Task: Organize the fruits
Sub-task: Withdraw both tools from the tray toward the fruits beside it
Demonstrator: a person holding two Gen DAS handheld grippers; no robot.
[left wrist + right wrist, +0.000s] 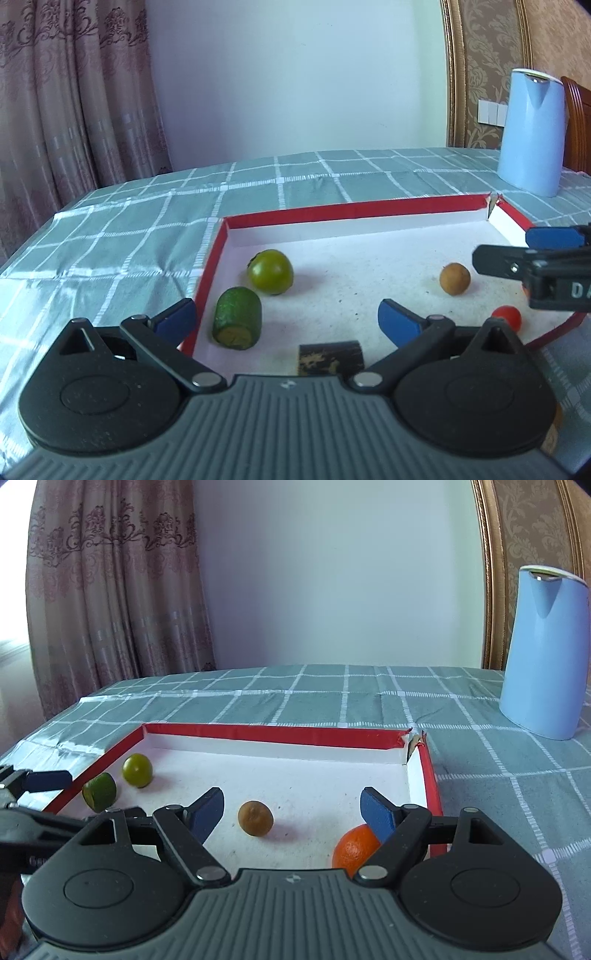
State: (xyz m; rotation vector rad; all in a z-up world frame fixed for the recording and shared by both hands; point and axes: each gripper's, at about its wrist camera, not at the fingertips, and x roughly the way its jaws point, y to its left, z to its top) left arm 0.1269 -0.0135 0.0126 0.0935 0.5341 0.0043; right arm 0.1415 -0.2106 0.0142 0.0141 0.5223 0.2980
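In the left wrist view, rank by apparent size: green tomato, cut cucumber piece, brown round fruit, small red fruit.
Cut cucumber piece and green tomato: look alike, and the cucumber lies nearer the camera, so unranked.
Brown round fruit.
Small red fruit, partly hidden.

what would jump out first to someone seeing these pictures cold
The red-edged tray on the checked tablecloth, with fruit scattered over its white floor: a green round fruit and a cut green piece at its left, a brown fruit mid-tray, an orange at the right. A tall pale blue jug stands beyond the tray's far right corner.
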